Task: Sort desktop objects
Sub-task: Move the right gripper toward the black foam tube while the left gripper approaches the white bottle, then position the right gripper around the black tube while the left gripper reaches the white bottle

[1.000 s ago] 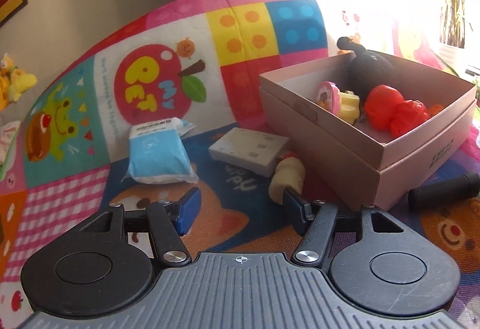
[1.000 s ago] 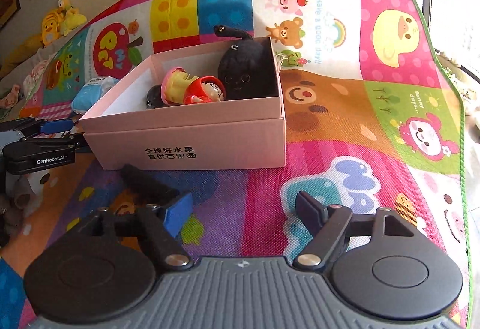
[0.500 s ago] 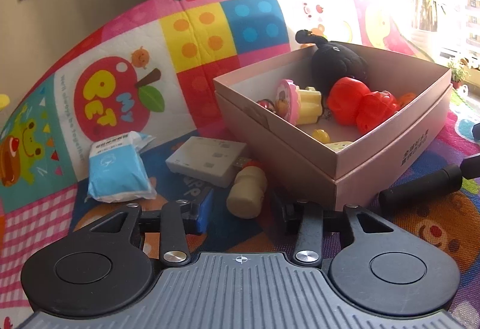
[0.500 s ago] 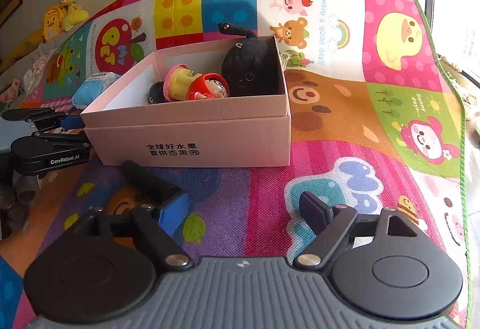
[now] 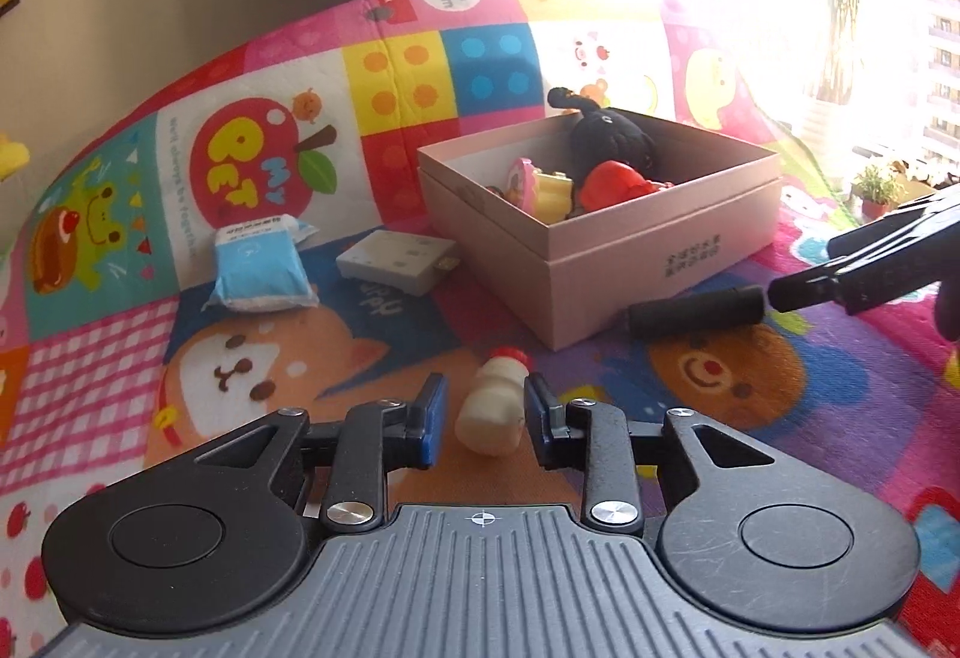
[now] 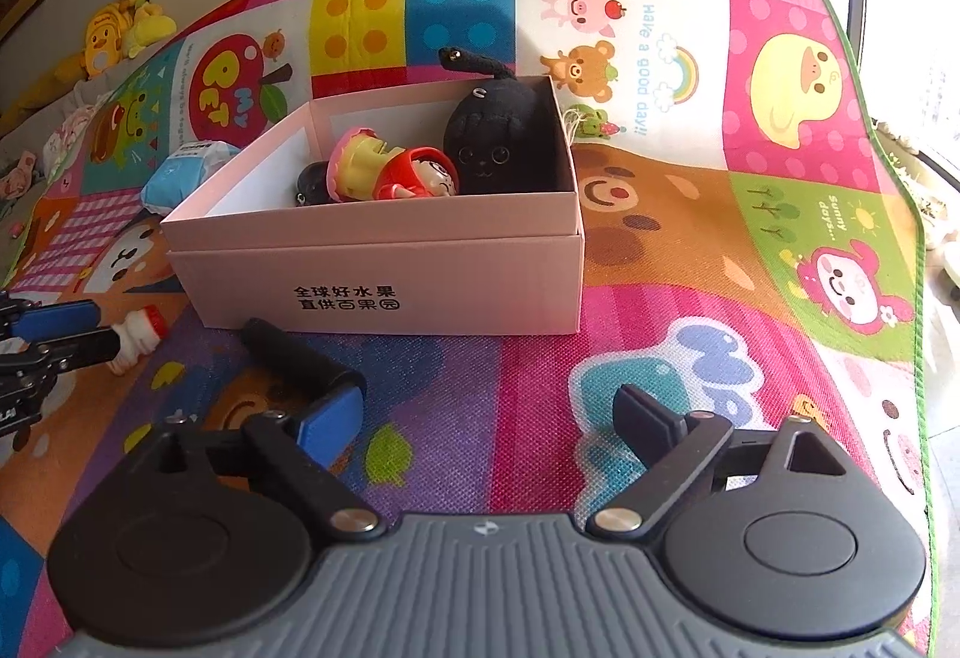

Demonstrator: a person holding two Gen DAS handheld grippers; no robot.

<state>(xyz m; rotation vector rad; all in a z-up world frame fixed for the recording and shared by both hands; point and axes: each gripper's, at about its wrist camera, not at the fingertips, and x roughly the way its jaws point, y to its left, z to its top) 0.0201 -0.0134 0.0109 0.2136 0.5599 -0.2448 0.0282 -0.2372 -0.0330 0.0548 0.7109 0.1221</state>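
- Bottle (image 5: 492, 409): small, cream, red cap. It lies on its side on the mat (image 5: 240, 358), mid-mat, just off the box's near corner, not yet in the box.
- Left gripper (image 5: 485, 406): jaws drawn in narrow around the bottle, one pad on each side. Reads as gripped. The bottle looks low, at or barely off the mat.
- Box (image 5: 660, 250): pink, open top, mid-mat, toward the far edge. A black plush (image 6: 498, 142), a red-hooded doll (image 6: 414, 178) and a few small bits are already inside, so part of the sorting is done.
- Cylinder (image 5: 696, 310): black, lying on the mat against the box's front wall, unsorted.
- Right gripper (image 6: 492, 412): jaws wide and just been opening, only mat between the pads. The cylinder's end lies just beside its left pad, outside the gap.
- Pack (image 5: 258, 268): blue and white, on the mat left of the box, toward the mat's left edge, unsorted.
- Adapter (image 5: 396, 262): white block between pack and box, near the box's left wall, unsorted.
- Judgement: roughly halfway. Four items are left out: bottle (in hand), cylinder, adapter, pack.
- Step in hand, likely: lift the bottle over the box wall and drop it in. The right gripper seems set for the cylinder.
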